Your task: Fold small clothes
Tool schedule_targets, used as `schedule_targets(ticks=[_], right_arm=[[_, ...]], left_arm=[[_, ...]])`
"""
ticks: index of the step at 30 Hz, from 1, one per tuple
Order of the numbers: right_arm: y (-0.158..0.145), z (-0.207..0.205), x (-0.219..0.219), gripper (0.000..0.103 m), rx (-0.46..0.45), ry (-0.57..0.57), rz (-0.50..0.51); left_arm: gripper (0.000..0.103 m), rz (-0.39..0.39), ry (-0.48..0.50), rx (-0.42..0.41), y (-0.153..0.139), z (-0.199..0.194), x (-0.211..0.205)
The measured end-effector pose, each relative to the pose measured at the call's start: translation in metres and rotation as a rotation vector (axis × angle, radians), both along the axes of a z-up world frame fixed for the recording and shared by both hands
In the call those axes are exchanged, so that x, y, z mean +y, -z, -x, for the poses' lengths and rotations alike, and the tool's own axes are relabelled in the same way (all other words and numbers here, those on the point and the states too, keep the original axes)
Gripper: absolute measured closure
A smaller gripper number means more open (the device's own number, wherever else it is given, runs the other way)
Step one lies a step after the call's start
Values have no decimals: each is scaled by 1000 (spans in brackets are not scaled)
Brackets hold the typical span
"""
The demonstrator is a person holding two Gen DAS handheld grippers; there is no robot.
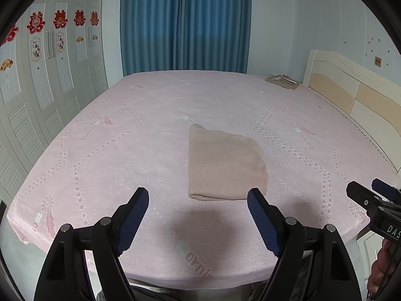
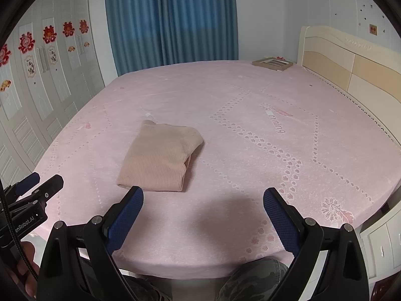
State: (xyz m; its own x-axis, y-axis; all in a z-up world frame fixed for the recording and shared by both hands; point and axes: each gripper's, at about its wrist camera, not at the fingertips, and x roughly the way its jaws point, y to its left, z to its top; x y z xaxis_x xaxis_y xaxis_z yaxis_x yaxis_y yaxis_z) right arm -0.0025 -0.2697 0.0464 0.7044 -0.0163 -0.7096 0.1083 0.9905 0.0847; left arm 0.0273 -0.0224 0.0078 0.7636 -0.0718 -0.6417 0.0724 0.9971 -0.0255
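1. Surface: a bed covered by a pink patterned sheet fills both views. A pale headboard stands along its right side.
2. Room: blue curtains hang beyond the far edge of the bed. White wardrobe doors with red paper decorations stand to its left.
3. Task item: a folded beige ribbed garment lies flat on the bed, toward the near edge and well apart from the headboard.
4. Left gripper: jaws apart, nothing between the pads, held over the near edge of the bed just short of the garment. Its right fingertip overlaps the garment's near corner in the left wrist view; contact cannot be confirmed.
5. Right gripper: jaws apart, empty, over the near edge of the bed to the right of the garment.
6. Obscured: a flat framed object lies at the far corner of the bed beside the headboard; its contents are too small to read. The printed lettering on the sheet is partly cut off.
7. Surroundings: camouflage-patterned trousers show below the bed's near edge. Nothing lies on the bed between either gripper and the garment.
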Motion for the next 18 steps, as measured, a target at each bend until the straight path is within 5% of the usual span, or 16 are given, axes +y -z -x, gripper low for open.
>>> schedule_targets(ticks=[18], right_arm=[[-11, 4, 3, 8, -26, -6, 0]], left_arm=[[23, 6, 0, -24, -11, 6, 6]])
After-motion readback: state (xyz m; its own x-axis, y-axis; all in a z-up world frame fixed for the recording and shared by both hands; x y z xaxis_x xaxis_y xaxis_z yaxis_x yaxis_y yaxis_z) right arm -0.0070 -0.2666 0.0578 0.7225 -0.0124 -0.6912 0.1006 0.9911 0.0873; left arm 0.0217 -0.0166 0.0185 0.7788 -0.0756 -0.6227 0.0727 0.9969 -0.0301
